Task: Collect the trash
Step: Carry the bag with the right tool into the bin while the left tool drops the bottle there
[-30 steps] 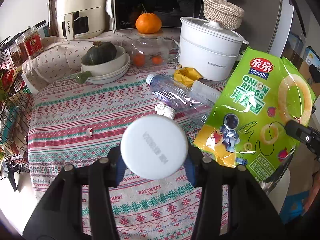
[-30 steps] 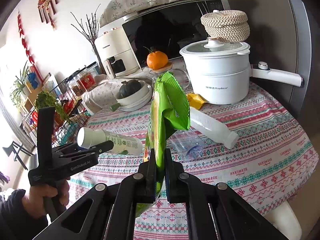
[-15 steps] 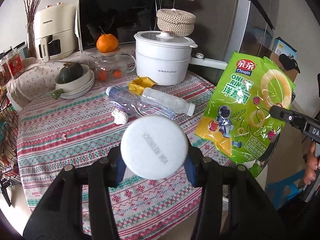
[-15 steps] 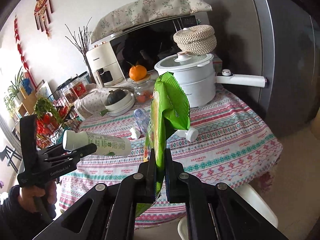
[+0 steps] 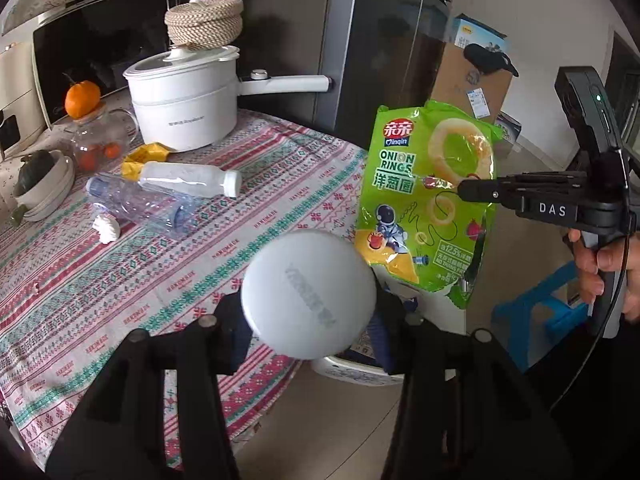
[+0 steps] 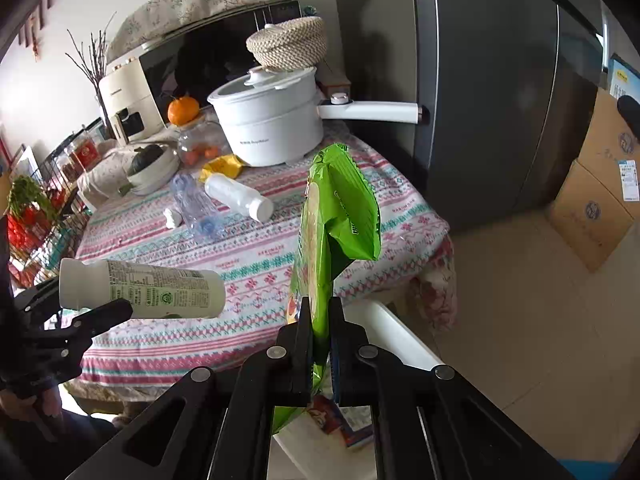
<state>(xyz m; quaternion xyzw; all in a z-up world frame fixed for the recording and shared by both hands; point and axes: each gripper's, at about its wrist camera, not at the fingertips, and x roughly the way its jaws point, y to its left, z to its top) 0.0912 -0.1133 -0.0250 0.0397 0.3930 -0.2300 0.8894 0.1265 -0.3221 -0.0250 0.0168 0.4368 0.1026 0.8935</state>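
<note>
Beside table [image 6: 256, 256], left hand-held gripper [image 5: 308, 320] clamps bottle [image 5: 308, 294], right [image 6: 320, 344] pinches snack bag [image 6: 340, 216].

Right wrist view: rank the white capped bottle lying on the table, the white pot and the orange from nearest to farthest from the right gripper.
From the right gripper, shut on the green snack bag:
1. White capped bottle, lying mid-table, left of the bag.
2. White pot, behind the bottle toward the table's back.
3. Orange, farthest, back left on the glass jar.
</note>
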